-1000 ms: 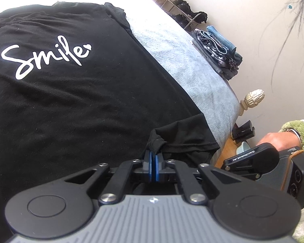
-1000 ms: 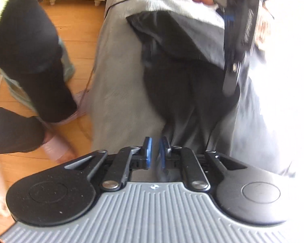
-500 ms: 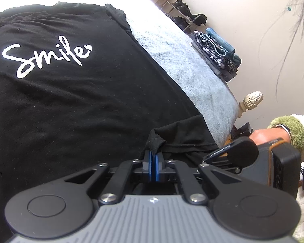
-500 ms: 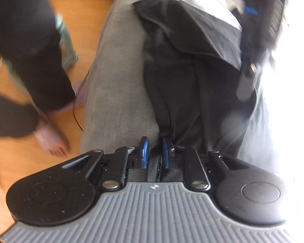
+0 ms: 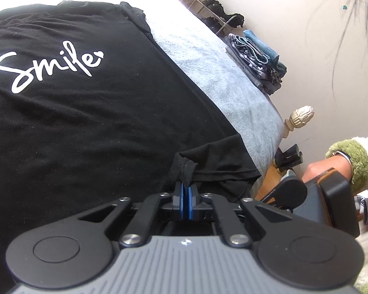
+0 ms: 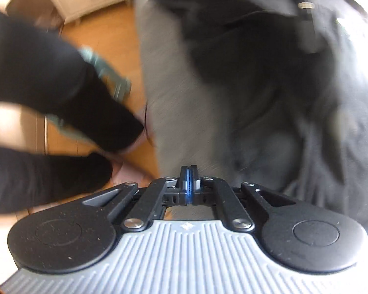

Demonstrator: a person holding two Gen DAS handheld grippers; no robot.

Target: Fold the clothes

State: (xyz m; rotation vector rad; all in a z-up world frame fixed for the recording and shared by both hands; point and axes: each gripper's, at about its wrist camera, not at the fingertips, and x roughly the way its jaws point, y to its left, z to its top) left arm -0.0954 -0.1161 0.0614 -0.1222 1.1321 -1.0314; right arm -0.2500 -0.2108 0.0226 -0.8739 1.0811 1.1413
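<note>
Black T-shirt (image 5: 90, 122), spread flat on bed (image 5: 228, 93), unfolded: left claw (image 5: 186, 191) clamped on sleeve edge, right claw (image 6: 189, 178) together, apparently empty; folds all pending.

Matt black cotton tee (image 5: 90, 112), fuzzy blanket (image 5: 223, 83)

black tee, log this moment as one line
left gripper: shut on black tee fold | right gripper: shut, nothing seen between pads | tee flat on grey bed cover
</note>
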